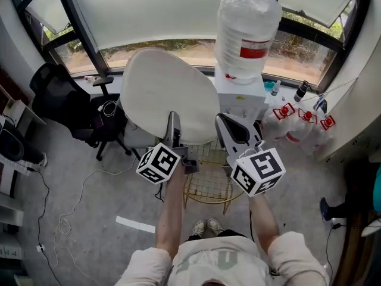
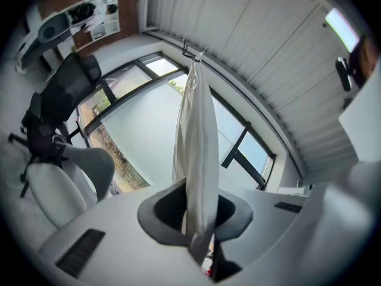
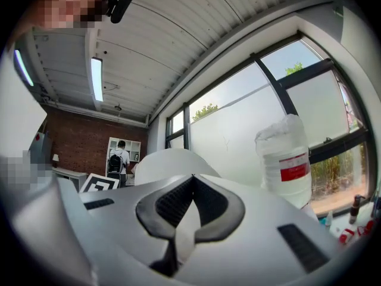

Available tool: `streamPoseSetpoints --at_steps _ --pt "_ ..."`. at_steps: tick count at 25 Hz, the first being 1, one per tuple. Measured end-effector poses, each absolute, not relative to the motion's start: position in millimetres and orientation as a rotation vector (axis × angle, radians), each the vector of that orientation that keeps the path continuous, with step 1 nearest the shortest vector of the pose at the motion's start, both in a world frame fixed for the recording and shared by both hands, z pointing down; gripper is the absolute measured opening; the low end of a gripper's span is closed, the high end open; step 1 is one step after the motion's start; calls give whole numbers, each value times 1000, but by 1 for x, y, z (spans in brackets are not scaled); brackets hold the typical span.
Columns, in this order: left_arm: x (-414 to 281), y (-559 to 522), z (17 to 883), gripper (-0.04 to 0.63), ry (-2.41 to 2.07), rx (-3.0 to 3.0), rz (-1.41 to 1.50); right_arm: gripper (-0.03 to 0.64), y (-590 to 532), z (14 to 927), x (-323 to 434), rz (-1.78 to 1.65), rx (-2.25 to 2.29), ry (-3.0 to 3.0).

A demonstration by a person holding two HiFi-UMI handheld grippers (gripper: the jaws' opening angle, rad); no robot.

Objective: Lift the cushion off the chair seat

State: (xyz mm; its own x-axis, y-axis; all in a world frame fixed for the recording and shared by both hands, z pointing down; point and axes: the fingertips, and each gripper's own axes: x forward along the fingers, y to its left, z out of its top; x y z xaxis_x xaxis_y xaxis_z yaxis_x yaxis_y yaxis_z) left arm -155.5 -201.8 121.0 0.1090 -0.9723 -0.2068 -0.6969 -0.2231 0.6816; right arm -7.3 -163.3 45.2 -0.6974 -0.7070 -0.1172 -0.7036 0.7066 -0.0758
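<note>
1. The cushion [image 1: 166, 91] was clear of the wire chair [image 1: 208, 186]. It stood on edge at the chair's 12 o'clock, with its broad white face toward the head camera. The seat below looked bare, so the lift itself seemed largely done.
2. The left gripper [image 2: 201, 212] had its jaws clamped on the cushion's lower rim, and the cushion rose edge-on from between the pads. I judged this to be the grip carrying the load, so it needed a firm squeeze with no easing.
3. The right gripper [image 3: 191, 177] had its jaws together at the tips, just beside the cushion's rim at about its 5 o'clock. A pale sliver sat lower between the pads, but whether it was cushion fabric could not be told. I would not have counted on that side for support.
4. With only one sure hold, low on the rim, the cushion looked likely to flop or swing. Keeping it upright with a steady wrist would have served best.
5. The water bottle [image 1: 247, 31] stood near the cushion's 2 o'clock and the office chair [image 1: 62, 97] at its 9 o'clock. Any carry looked safest toward 6 o'clock, away from both.
</note>
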Motion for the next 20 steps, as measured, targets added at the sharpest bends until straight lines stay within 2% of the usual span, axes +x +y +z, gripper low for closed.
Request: streamPoseSetpoints --at_steps 10,20 --pt "-152 -174 12 49 -2094 2233 -552 15 -155 -6 -25 89 -1143 2699" --pt "-139 -124 -15 48 -2497 2257 -259 15 -136 2 -10 79 -1205 2664"
